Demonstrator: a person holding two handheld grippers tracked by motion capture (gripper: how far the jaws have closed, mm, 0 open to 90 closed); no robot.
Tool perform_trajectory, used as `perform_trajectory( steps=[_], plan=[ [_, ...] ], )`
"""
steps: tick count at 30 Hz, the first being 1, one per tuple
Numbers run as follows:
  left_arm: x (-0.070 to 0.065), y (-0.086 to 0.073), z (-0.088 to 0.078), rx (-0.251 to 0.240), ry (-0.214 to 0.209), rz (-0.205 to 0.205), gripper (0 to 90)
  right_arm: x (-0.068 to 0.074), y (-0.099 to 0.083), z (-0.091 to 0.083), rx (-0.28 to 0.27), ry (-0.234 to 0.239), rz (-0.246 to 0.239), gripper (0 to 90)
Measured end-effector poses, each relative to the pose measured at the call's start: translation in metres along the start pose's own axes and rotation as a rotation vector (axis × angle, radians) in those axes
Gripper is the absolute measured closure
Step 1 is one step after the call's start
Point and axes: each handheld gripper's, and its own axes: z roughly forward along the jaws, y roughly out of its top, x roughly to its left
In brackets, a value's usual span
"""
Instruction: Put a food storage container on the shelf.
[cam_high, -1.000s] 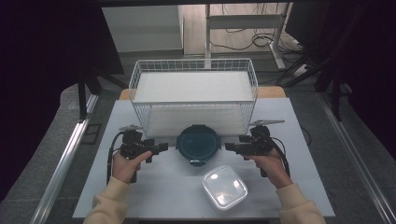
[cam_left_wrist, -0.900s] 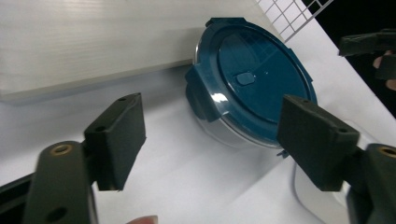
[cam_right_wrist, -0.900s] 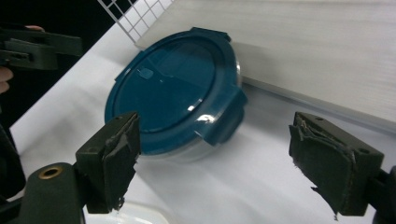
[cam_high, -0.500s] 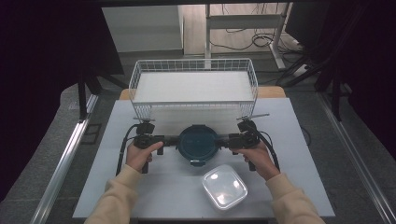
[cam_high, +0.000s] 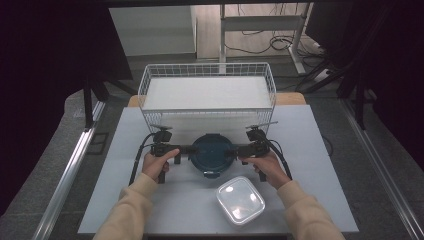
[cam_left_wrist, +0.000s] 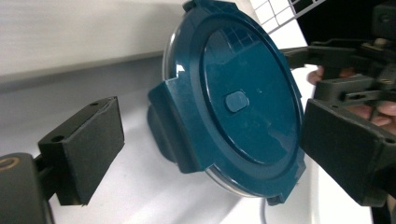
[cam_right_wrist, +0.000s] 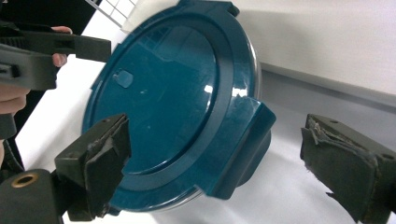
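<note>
Flanking the round teal-lidded container (cam_high: 212, 155) on the table (cam_high: 320, 200) before the wire basket (cam_high: 207, 95), left gripper (cam_high: 186, 149) and right gripper (cam_high: 235, 150) have closed in from either side, jaws just opened wide around its latches, ungripped.

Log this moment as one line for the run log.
left gripper: open, at latch | right gripper: open, at opposite latch | round dark-teal lidded container: on white table, not gripped | both just opened

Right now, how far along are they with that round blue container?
Done: both grippers flank the round blue container, jaws just opened wide. In hand: left gripper and right gripper each straddle a side latch without pressing. Left: closing on it, likely lifting toward the wire basket.
</note>
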Motion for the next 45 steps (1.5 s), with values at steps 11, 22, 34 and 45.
perform_trajectory(
  steps=[11, 22, 34, 45],
  plan=[
    [0.011, -0.002, 0.017, 0.042, -0.059, -0.054, 9.7, -0.004, 0.002, 0.014, 0.029, 0.03, 0.028, 8.5],
    [0.016, -0.004, 0.024, 0.064, -0.09, -0.083, 17.7, -0.003, 0.001, 0.024, 0.067, 0.073, 0.059, 12.4],
    [0.019, -0.005, 0.025, 0.058, -0.113, -0.146, 30.9, -0.011, 0.001, 0.021, 0.085, 0.121, 0.196, 24.0],
    [0.01, -0.005, 0.019, 0.049, -0.086, -0.148, 34.6, -0.011, 0.0, 0.012, 0.067, 0.127, 0.256, 32.9]
  ],
)
